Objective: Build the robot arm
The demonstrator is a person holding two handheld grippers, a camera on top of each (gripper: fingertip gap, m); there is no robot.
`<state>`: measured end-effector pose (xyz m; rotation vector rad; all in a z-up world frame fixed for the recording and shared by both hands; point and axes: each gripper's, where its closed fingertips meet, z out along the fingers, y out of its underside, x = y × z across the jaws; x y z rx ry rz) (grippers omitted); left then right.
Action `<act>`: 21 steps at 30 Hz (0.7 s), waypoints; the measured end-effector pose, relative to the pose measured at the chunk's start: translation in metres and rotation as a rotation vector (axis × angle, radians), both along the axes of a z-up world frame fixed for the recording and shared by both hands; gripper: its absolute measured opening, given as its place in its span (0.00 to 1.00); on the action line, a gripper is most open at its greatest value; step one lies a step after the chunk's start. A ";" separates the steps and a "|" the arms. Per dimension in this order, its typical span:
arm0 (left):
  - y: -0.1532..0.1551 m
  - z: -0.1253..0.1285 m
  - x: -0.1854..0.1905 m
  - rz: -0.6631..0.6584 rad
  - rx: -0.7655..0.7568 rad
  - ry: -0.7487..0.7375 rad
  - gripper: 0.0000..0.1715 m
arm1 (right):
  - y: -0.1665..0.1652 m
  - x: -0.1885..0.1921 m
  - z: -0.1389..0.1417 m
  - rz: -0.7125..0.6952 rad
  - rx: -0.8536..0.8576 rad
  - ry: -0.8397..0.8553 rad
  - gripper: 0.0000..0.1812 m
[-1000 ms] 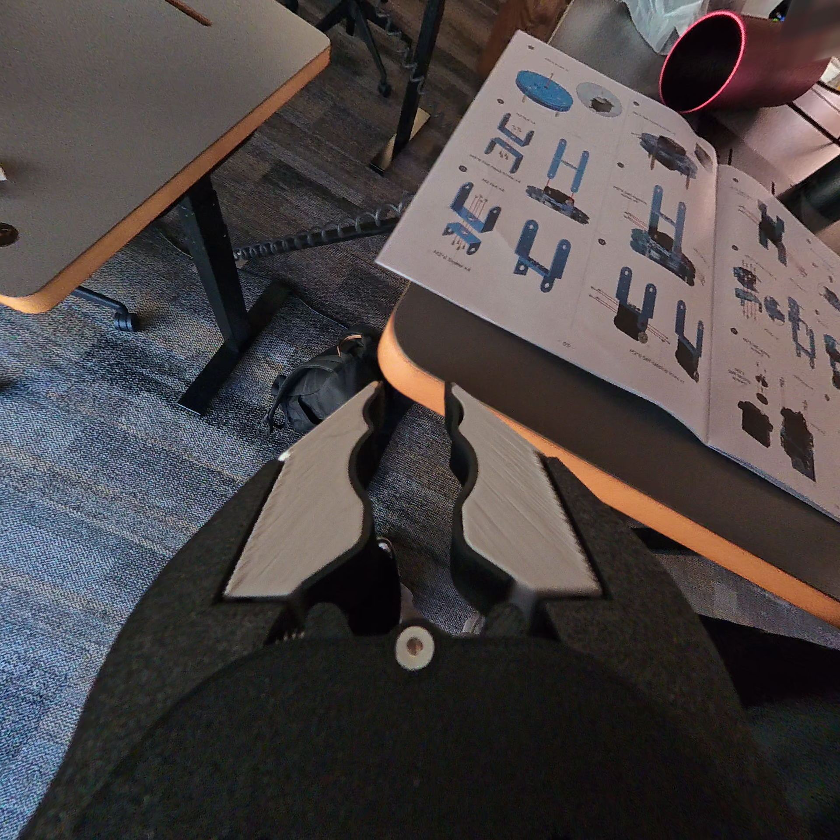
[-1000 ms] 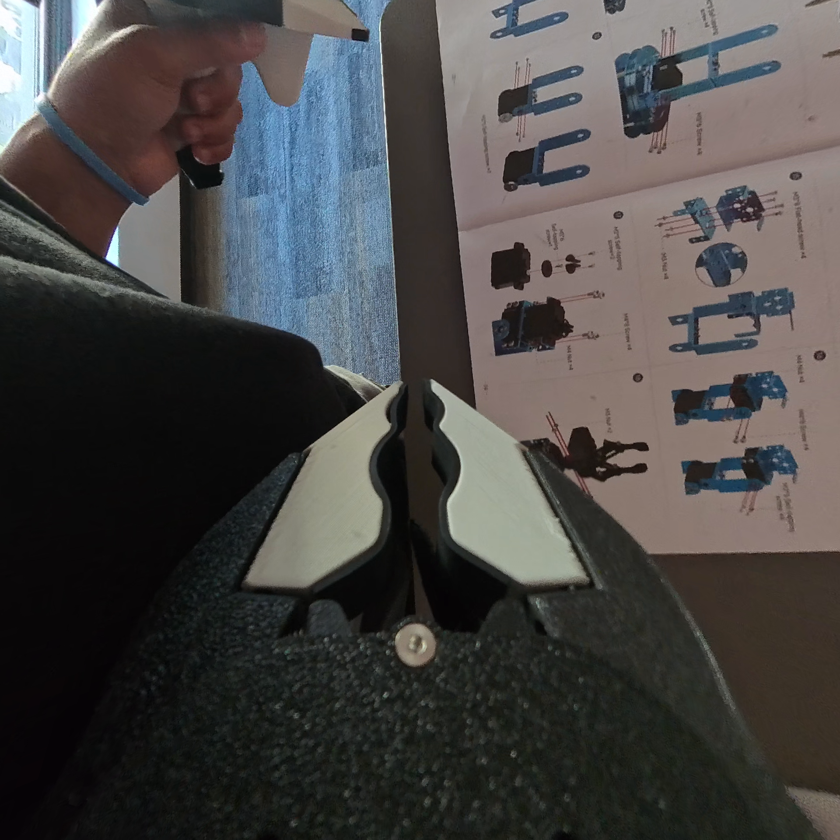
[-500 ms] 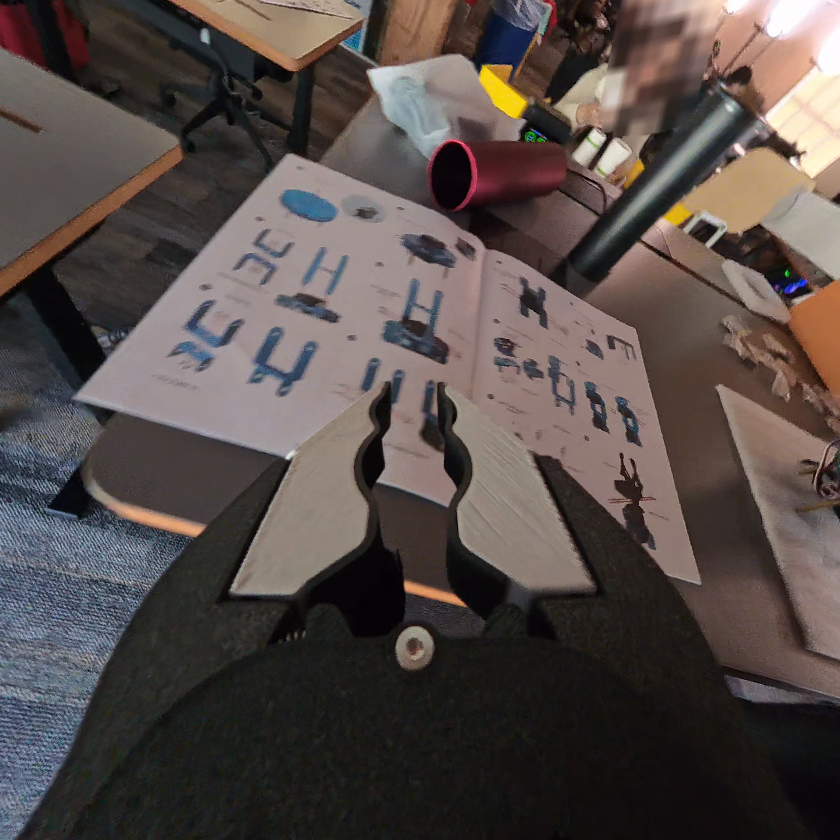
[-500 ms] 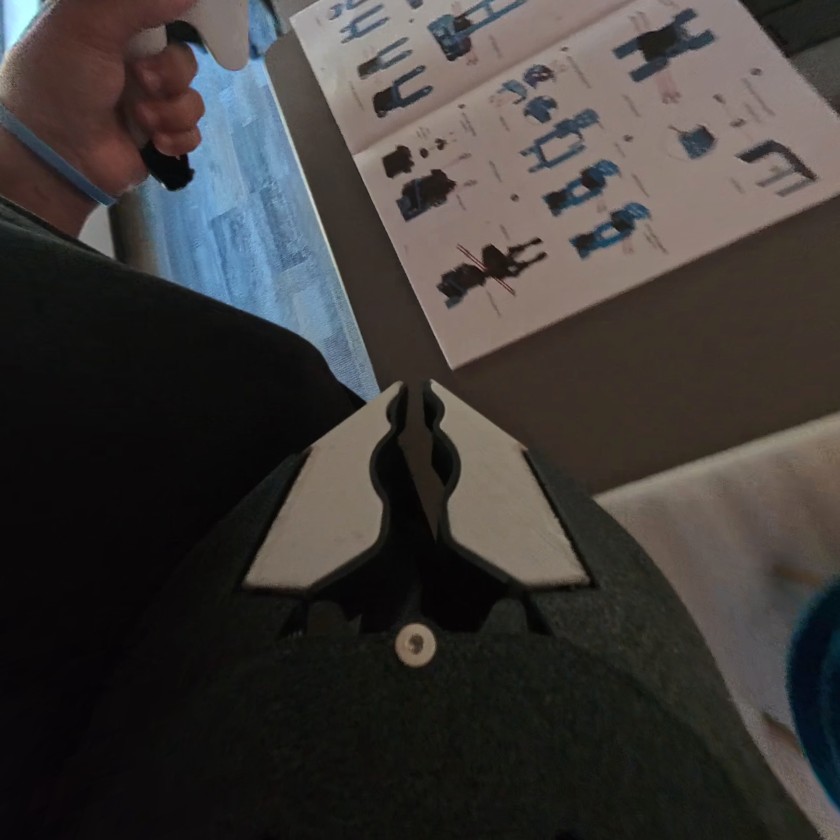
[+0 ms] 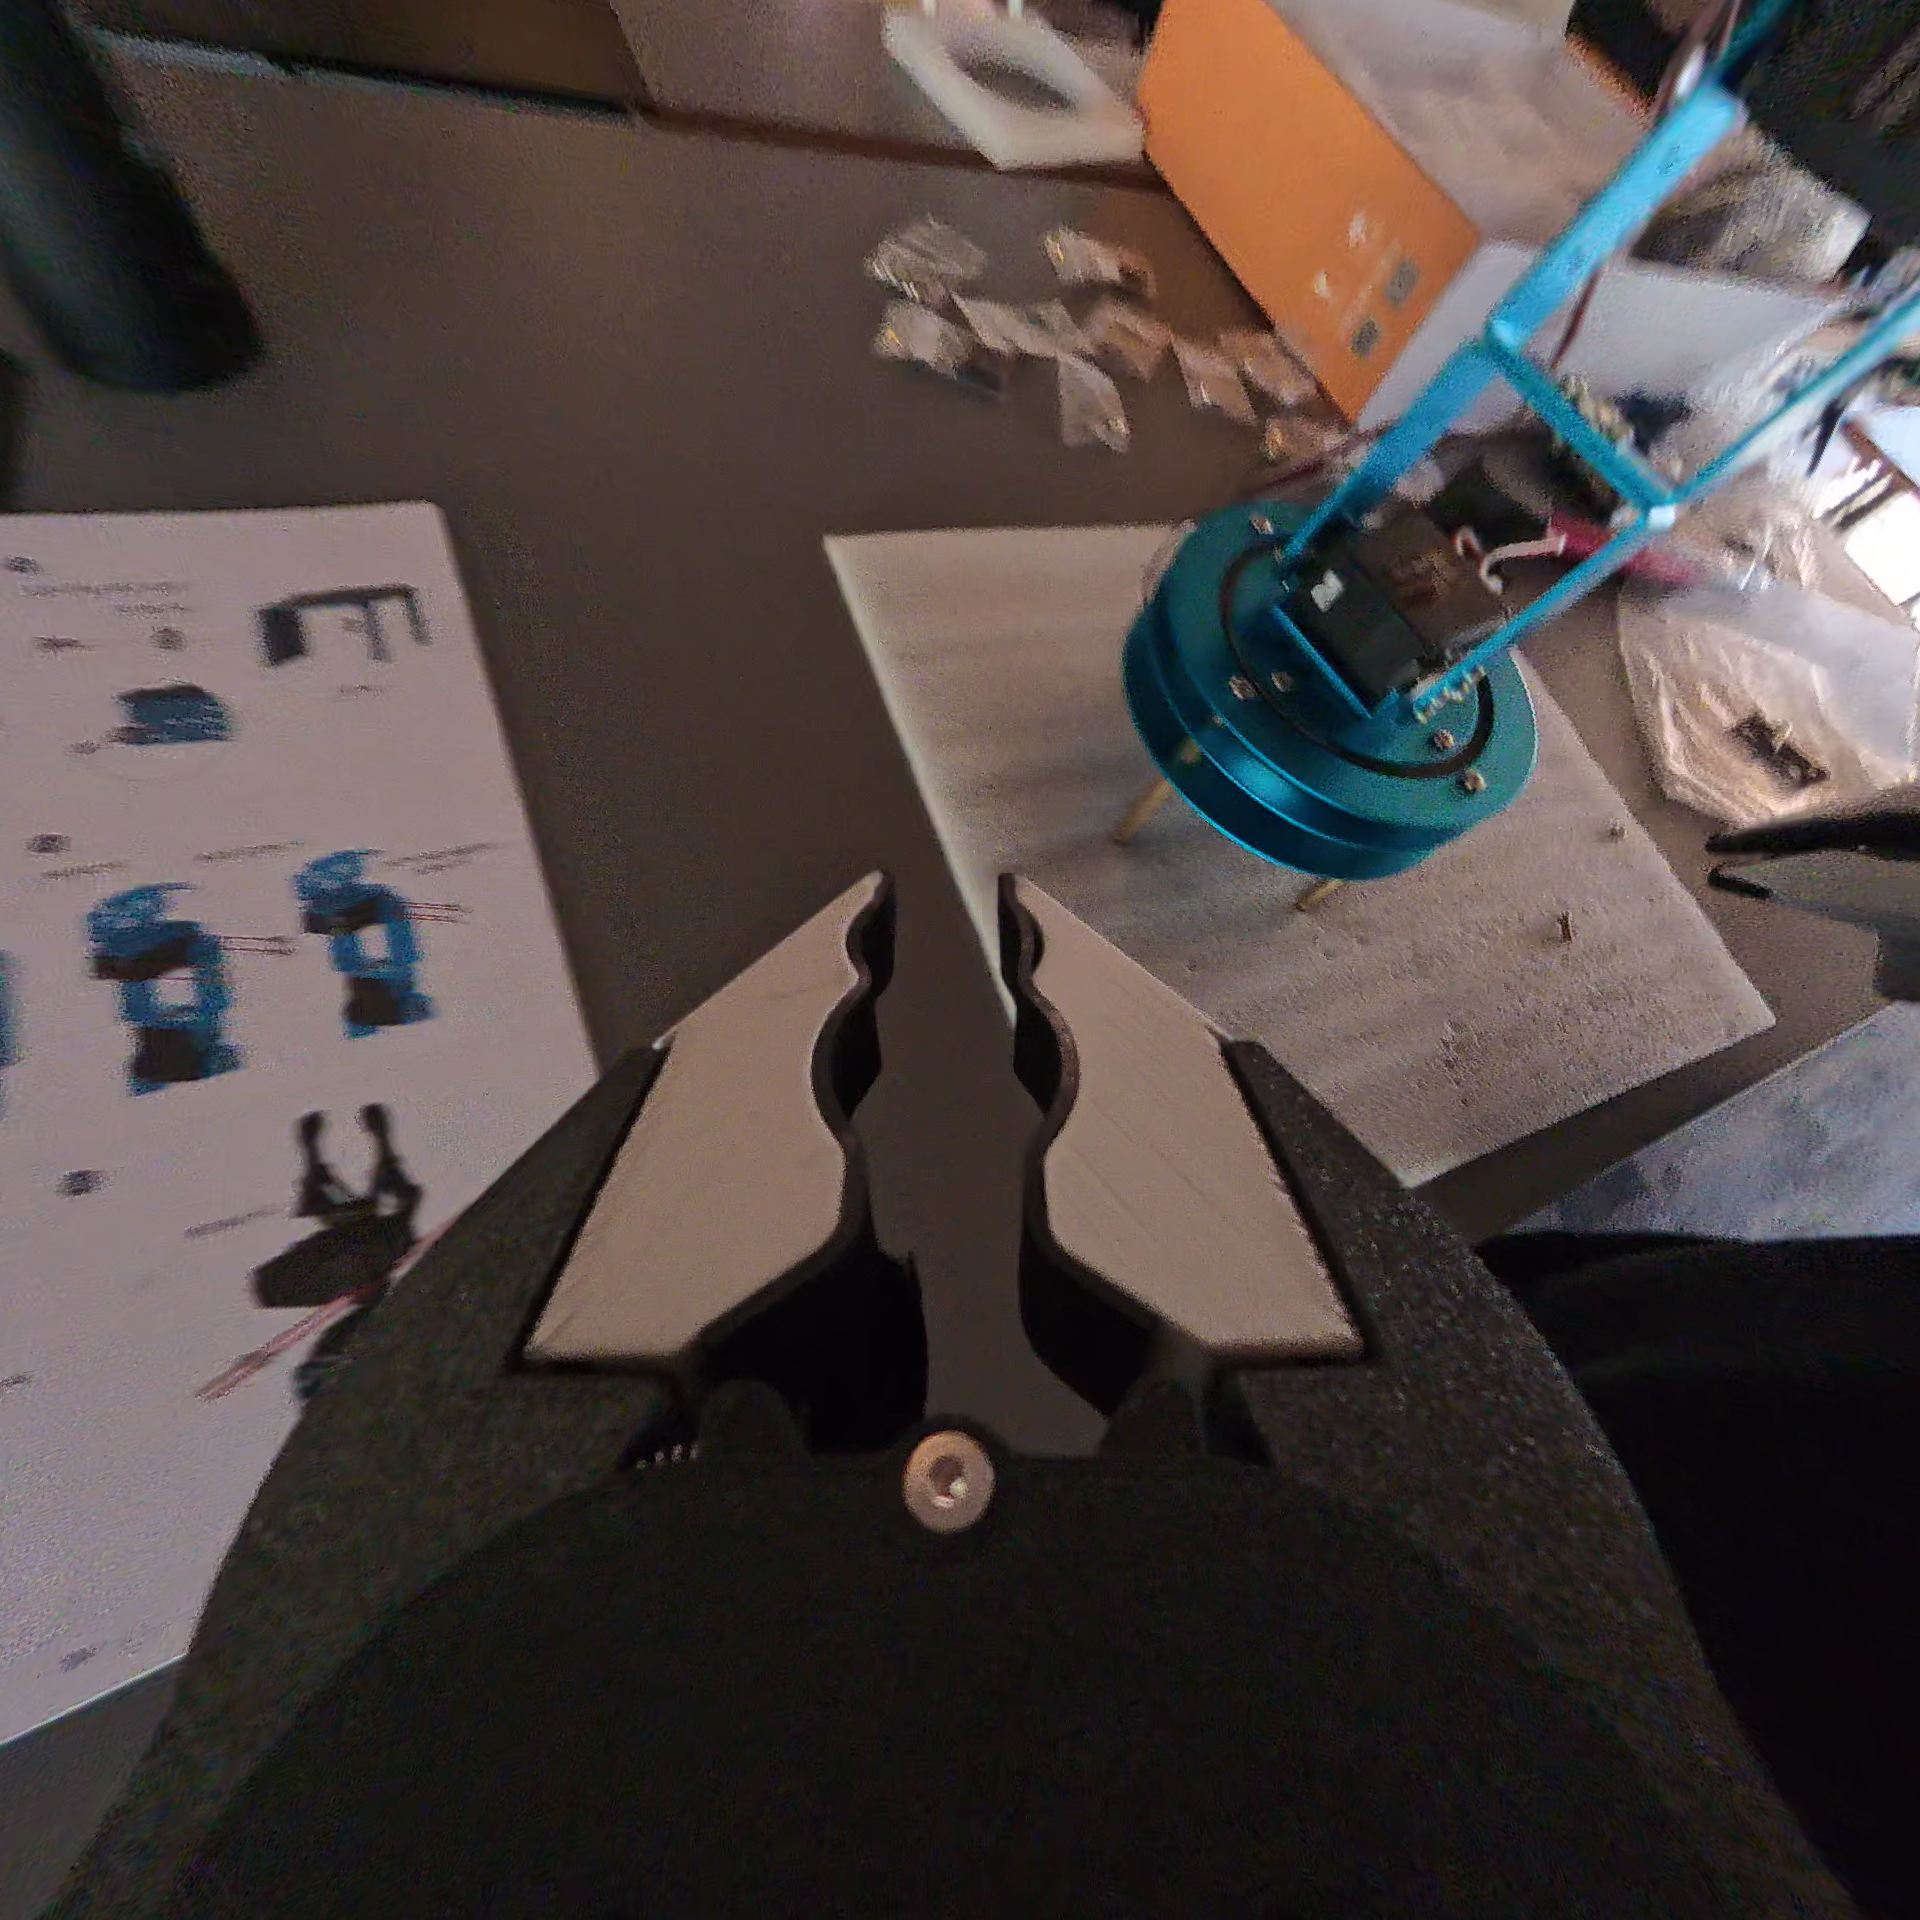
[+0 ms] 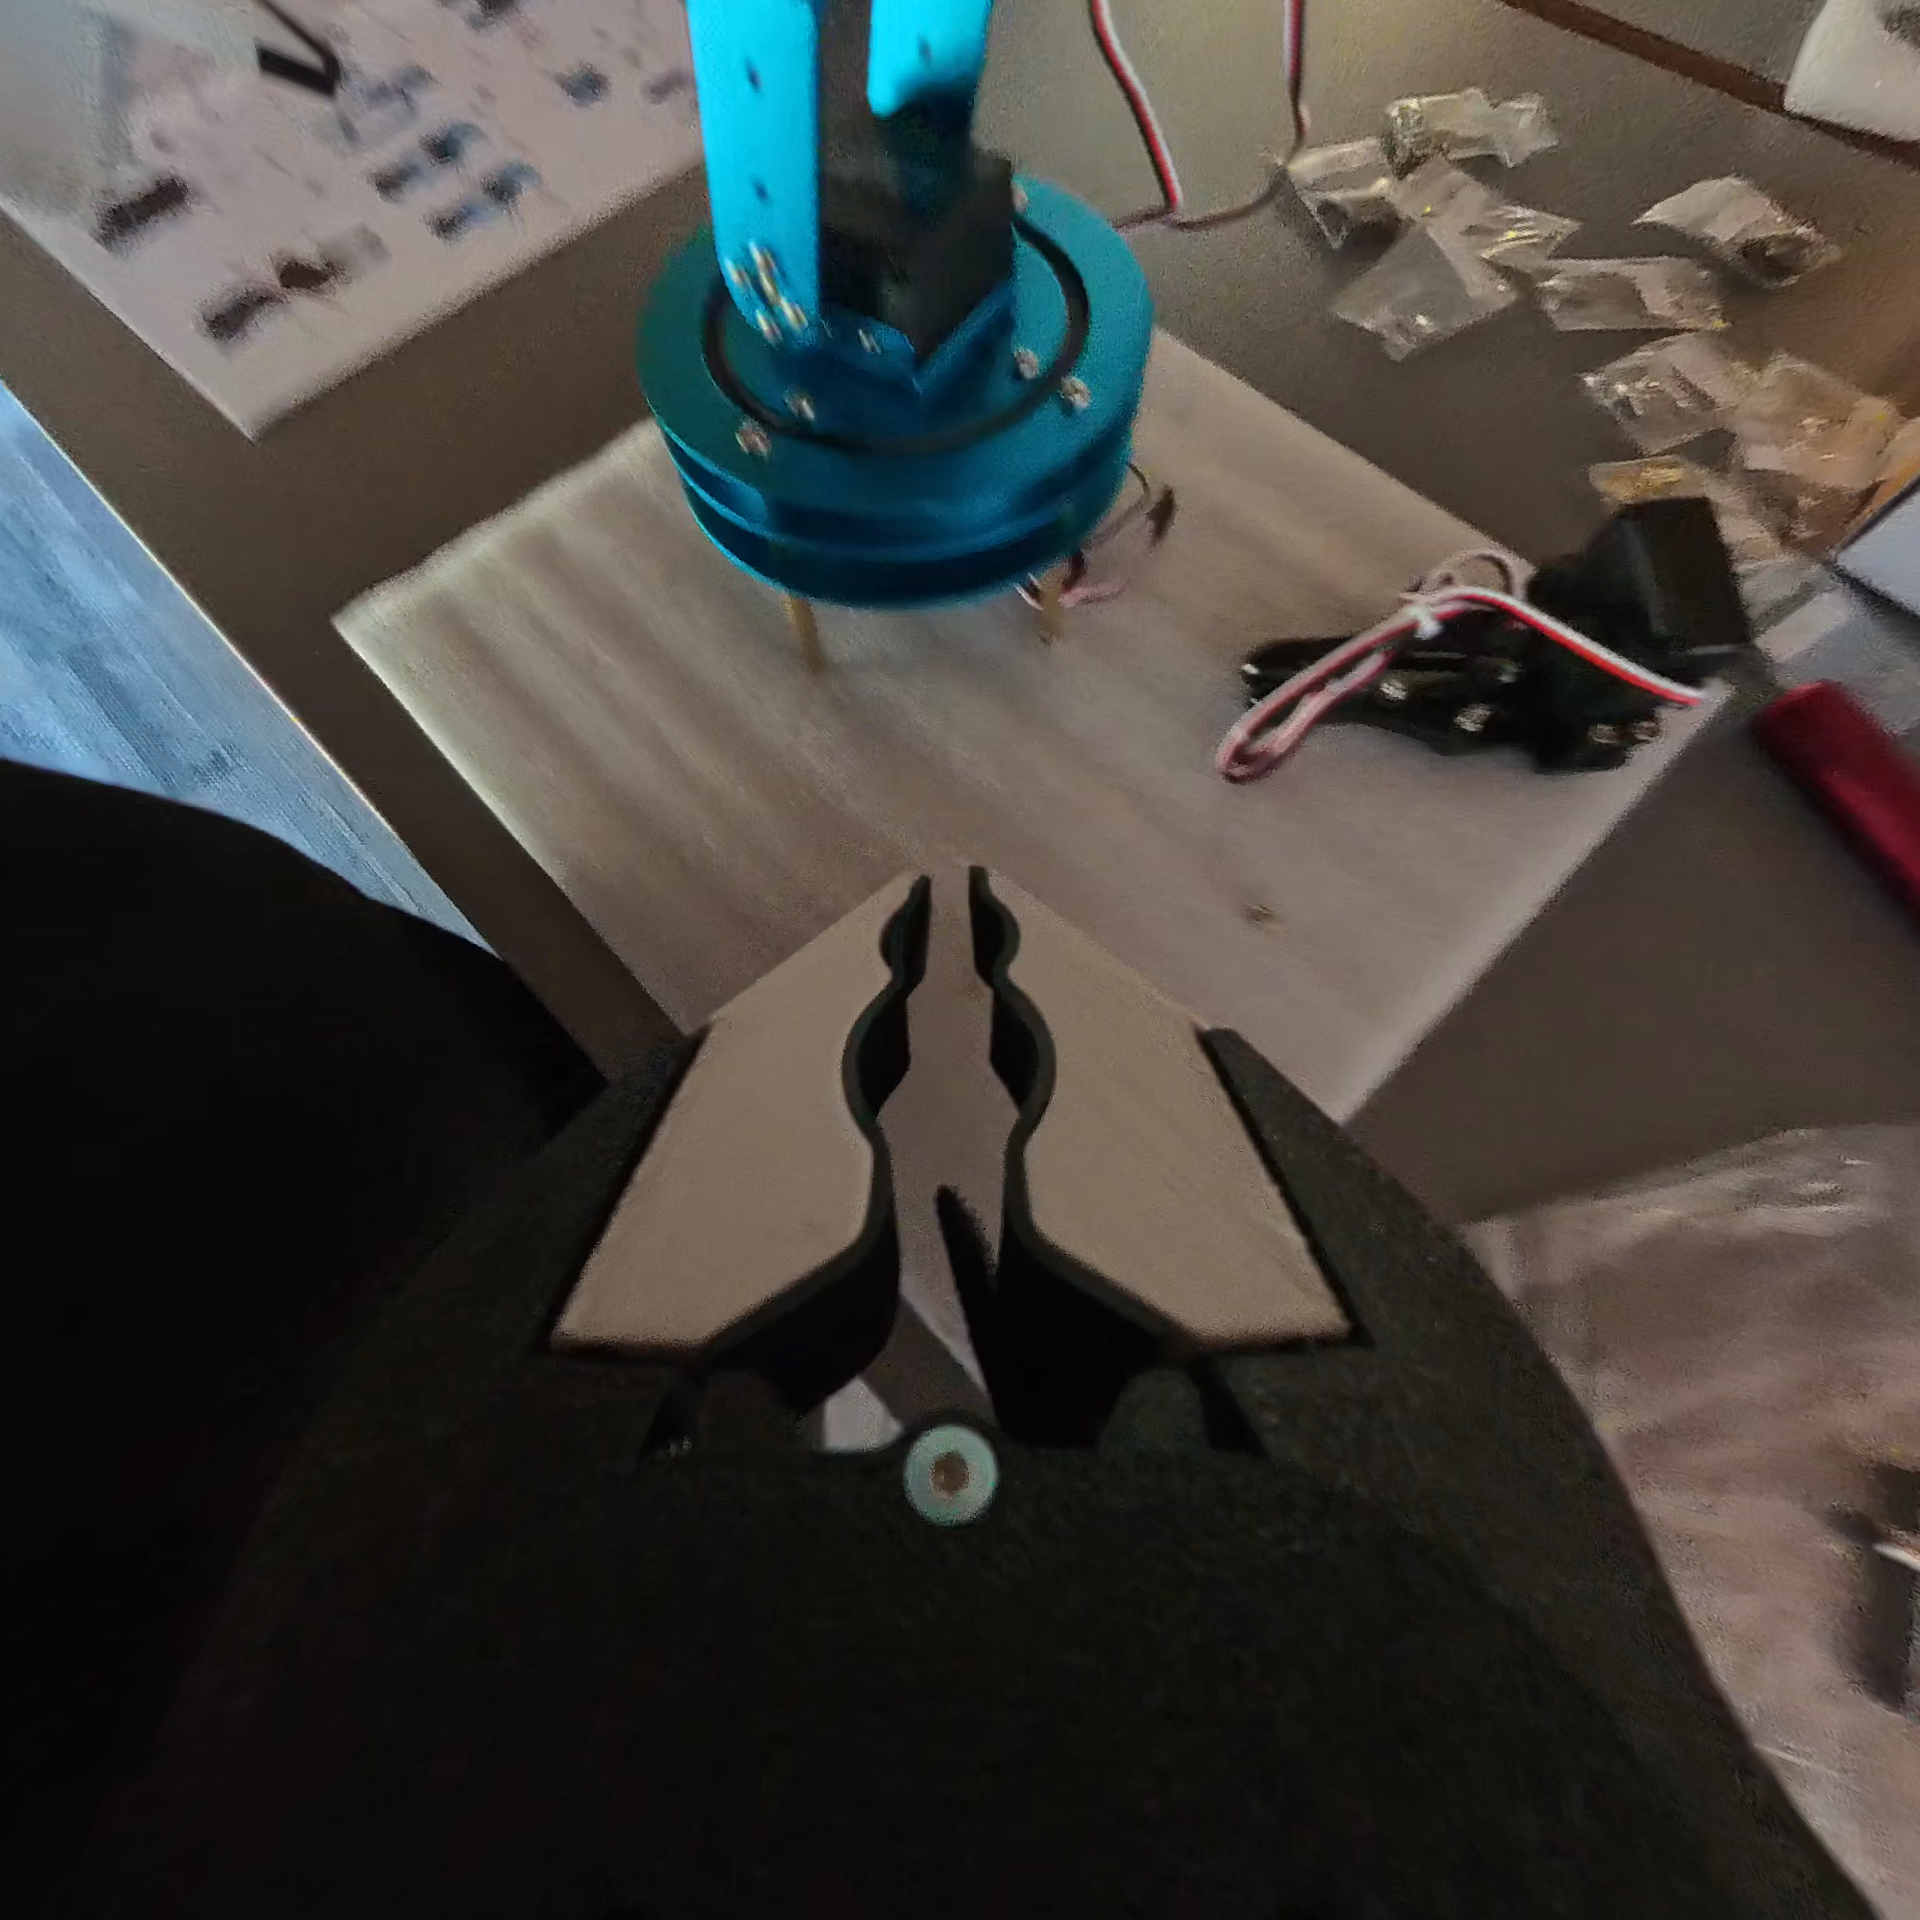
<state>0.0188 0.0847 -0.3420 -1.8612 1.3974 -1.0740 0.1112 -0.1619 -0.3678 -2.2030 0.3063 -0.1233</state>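
A blue metal robot arm with a round base (image 5: 1330, 769) stands on thin brass legs on a white foam mat (image 5: 1351, 987). It also shows in the right wrist view (image 6: 894, 457), on the far side of the mat (image 6: 831, 748). My left gripper (image 5: 948, 894) is open a little and empty. It hovers over the grey table (image 5: 623, 416) between an open instruction booklet (image 5: 208, 831) and the mat. My right gripper (image 6: 948, 888) is shut and empty, above the mat's near edge and pointing at the blue base.
A black part with red-white wires (image 6: 1507, 696) lies on the mat's right side. Several small clear bags (image 6: 1507, 239) are scattered behind, also seen in the left wrist view (image 5: 1091, 332). An orange box (image 5: 1299, 208) and a red cylinder (image 6: 1849, 769) lie nearby. Dark clothing (image 6: 208, 1039) fills the left. My hands' fingertips stand some 25 cm from each other. My left tips are about 40 cm from the red cylinder (image 6: 1849, 769), my right tips only 25 cm.
Both grippers have swung to the right, from the booklet and the table edge to the mat with the blue arm. Their jaw gaps look unchanged.
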 end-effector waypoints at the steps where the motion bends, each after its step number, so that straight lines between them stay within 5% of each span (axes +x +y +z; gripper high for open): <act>1: -0.012 -0.005 0.005 -0.016 0.007 0.033 0.11 | -0.009 0.005 -0.005 0.039 -0.031 -0.013 0.05; 9: -0.067 -0.010 0.013 -0.020 0.039 0.132 0.11 | -0.028 0.008 -0.040 0.334 -0.075 0.116 0.07; 21: -0.083 -0.013 -0.002 0.041 0.068 0.170 0.11 | -0.018 0.018 -0.038 0.354 -0.065 0.139 0.07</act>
